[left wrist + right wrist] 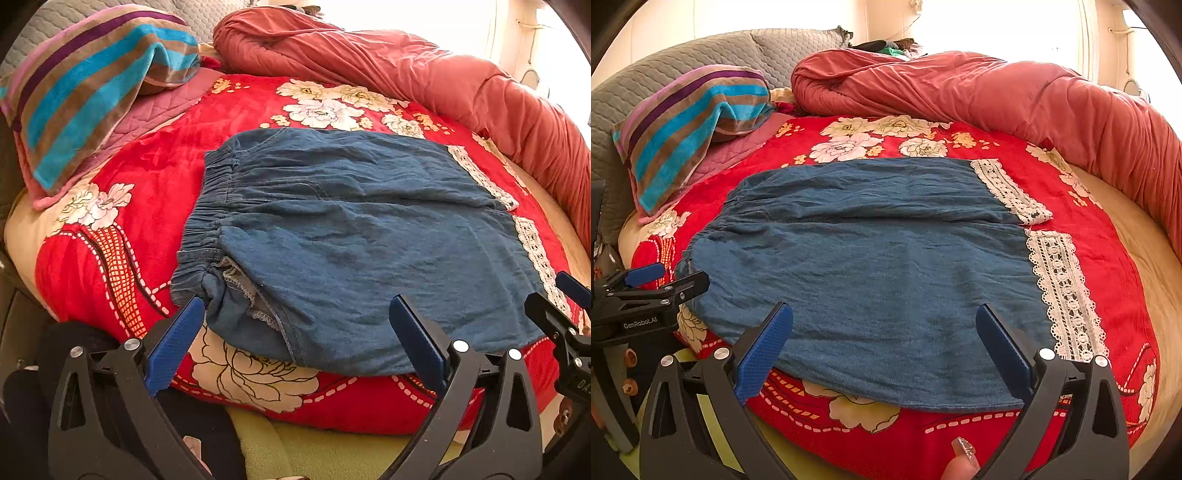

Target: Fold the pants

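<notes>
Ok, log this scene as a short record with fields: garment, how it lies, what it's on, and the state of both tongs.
garment: denim pants with white lace cuffs
layout: spread flat, elastic waistband to the left, cuffs to the right
surface: red floral blanket on a bed
left tongs: open, at the near waistband corner, gripping nothing
right tongs: open, over the near edge, gripping nothing
nearby: striped towel, pink duvet

Strong daylight pours in from the back right, blowing the wall out to white glare. The bed is evenly lit, shadows soft. Fisheye bends the edges; dark corners vignette both views. Focus is sharp mid-frame.
</notes>
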Demonstrator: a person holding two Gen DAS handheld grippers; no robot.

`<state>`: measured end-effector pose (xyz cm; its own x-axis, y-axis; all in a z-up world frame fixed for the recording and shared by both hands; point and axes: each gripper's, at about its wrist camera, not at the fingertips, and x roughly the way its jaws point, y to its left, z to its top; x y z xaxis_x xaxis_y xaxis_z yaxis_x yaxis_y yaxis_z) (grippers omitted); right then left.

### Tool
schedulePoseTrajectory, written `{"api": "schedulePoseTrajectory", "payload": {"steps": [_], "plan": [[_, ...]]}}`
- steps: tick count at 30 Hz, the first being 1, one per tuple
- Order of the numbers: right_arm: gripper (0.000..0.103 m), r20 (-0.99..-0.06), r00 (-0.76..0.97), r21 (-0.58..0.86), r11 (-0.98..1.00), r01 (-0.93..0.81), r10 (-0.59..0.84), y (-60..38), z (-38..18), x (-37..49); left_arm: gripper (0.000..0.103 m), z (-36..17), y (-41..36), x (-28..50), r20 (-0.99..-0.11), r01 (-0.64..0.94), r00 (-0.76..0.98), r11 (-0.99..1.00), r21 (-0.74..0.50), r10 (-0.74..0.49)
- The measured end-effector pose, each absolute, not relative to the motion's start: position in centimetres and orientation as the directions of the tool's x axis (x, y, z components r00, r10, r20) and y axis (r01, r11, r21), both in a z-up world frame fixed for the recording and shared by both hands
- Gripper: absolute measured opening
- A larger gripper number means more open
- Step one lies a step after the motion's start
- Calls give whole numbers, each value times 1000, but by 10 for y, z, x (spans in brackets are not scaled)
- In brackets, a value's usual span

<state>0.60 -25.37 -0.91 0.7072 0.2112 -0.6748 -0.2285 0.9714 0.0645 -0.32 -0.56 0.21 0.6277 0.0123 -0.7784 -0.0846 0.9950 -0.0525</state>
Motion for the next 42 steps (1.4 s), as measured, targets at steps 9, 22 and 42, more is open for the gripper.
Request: {"api": "schedulePoseTrajectory", "payload": {"steps": [9,22,42], "plan": [[99,-677,705,65,971,-231,213,-252,-10,6,94,3,-5,-3,-778,-85,628,995,-50,15],[99,-681,702,60,971,-231,209,-248,-12,7,94,5,-3,-3,-777,-85,629,995,-49,15],[99,-685,698,48,969,-242,208,-242,-15,22,94,1,12,10,-784,-117,620,992,-48,35]]}}
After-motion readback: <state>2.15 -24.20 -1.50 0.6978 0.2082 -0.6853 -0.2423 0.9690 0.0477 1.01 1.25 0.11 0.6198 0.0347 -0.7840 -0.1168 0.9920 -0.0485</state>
